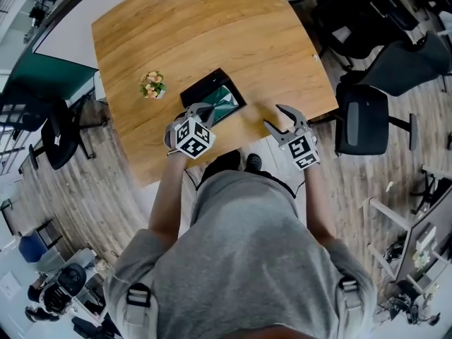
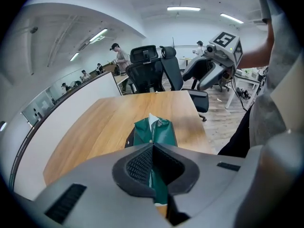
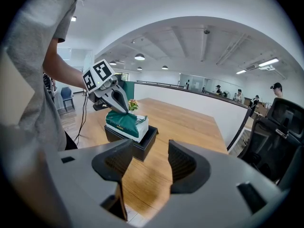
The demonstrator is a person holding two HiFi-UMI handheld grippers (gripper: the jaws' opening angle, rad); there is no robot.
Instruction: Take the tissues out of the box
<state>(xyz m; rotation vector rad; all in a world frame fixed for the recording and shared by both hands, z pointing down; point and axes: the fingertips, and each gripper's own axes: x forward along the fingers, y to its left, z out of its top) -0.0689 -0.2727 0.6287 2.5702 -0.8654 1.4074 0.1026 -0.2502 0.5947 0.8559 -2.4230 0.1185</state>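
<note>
A black box [image 1: 200,87] stands on the wooden table [image 1: 212,27] near its front edge. A green tissue pack [image 1: 224,102] with a white tissue at its slot sits in the box, its top above the rim [image 3: 124,121]. My left gripper [image 1: 205,111] is shut on the near edge of the pack's green wrapper [image 2: 154,133], which runs in between the closed jaws. In the right gripper view that left gripper [image 3: 114,99] bears down on the pack's left end. My right gripper [image 1: 274,116] hovers open to the right of the box [image 3: 133,145], nothing between its fingers.
A small pot of flowers [image 1: 152,85] stands left of the box, also seen behind it [image 3: 133,105]. Black office chairs [image 1: 361,120] stand off the table's right side. The table's front edge [image 1: 233,147] runs just before the person's body.
</note>
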